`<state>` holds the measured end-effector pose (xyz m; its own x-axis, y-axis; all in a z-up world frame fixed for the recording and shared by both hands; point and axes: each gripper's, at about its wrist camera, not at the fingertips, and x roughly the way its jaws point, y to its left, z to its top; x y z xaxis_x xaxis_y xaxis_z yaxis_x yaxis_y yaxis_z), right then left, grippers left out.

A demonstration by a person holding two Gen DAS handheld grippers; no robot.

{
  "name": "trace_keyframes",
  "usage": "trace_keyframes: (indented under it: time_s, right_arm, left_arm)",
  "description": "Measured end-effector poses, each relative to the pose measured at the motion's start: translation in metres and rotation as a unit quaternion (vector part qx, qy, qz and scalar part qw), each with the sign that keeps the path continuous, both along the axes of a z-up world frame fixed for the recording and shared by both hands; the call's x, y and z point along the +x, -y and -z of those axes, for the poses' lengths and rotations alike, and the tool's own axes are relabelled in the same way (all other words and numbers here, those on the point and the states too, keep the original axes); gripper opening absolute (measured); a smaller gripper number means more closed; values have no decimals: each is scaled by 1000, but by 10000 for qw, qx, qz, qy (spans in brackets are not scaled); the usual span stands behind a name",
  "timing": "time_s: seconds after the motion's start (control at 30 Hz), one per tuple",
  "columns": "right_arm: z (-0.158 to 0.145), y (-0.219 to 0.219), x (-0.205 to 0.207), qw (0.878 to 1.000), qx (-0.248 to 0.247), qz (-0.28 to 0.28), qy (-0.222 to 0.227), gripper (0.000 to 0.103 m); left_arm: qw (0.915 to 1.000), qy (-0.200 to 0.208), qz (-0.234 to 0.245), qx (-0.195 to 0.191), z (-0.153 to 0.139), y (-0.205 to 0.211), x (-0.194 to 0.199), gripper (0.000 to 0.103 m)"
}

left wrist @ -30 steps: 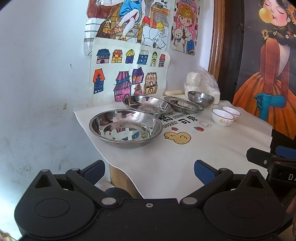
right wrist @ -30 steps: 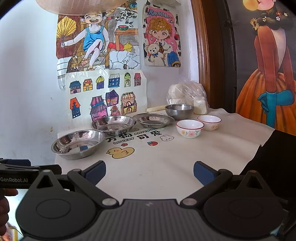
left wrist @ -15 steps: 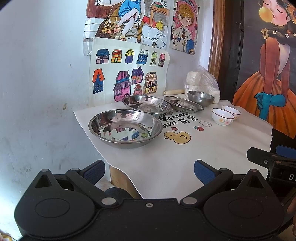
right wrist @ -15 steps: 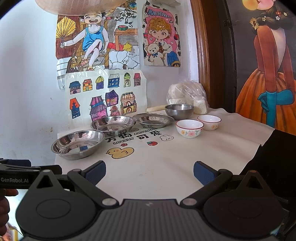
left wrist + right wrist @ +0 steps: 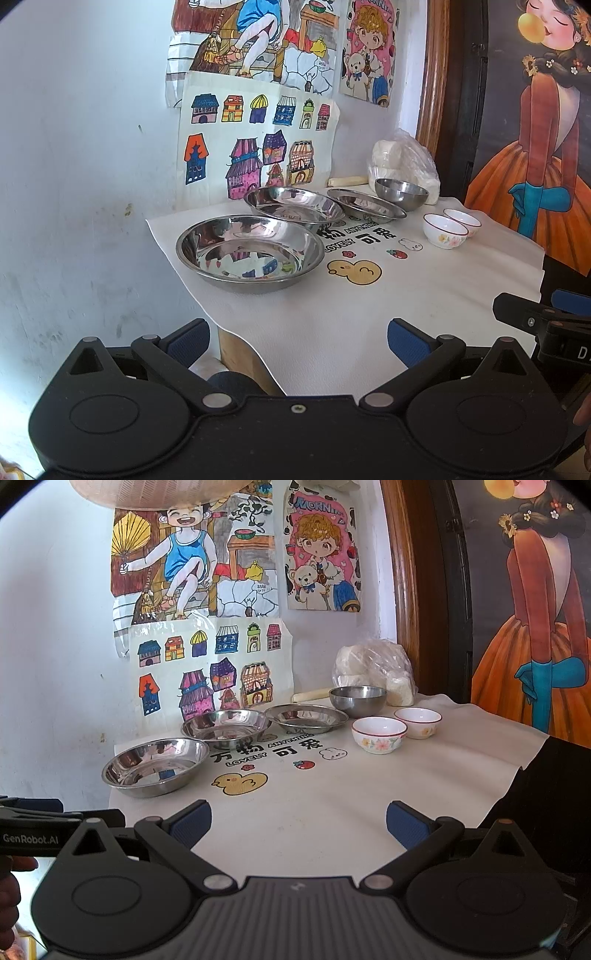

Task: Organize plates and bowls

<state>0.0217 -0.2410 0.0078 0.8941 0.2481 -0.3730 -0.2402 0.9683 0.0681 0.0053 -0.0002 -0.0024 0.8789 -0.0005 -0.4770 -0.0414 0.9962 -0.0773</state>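
Dishes (image 5: 251,251) along wall edge | front cloth (image 5: 332,812) bare | both hand-held grippers (image 5: 297,341) (image 5: 298,821) apart

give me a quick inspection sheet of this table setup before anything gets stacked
surface: table under a white printed cloth, duck and lettering print, no spills seen
job's things: three steel plates, near, middle, far; steel bowl behind them; two white floral bowls, front and back; all upright, none stacked
clutter: plastic bag of white lumps at the back corner; pale stick-like item by the wall
grippers: left gripper and right gripper both open, empty, short of the dishes
cables: nothing seen
surroundings: children's drawings on the wall, wooden frame, painted figure panel at right
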Motion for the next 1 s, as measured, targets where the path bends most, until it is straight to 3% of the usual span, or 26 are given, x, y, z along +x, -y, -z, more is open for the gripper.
trace_keyframes:
  time_s: [1.0]
  right_arm:
    - [4,2,5,9999,47,-16,-118,103]
  left_arm:
    - [9999,-107,51,-3,6,2,5,102]
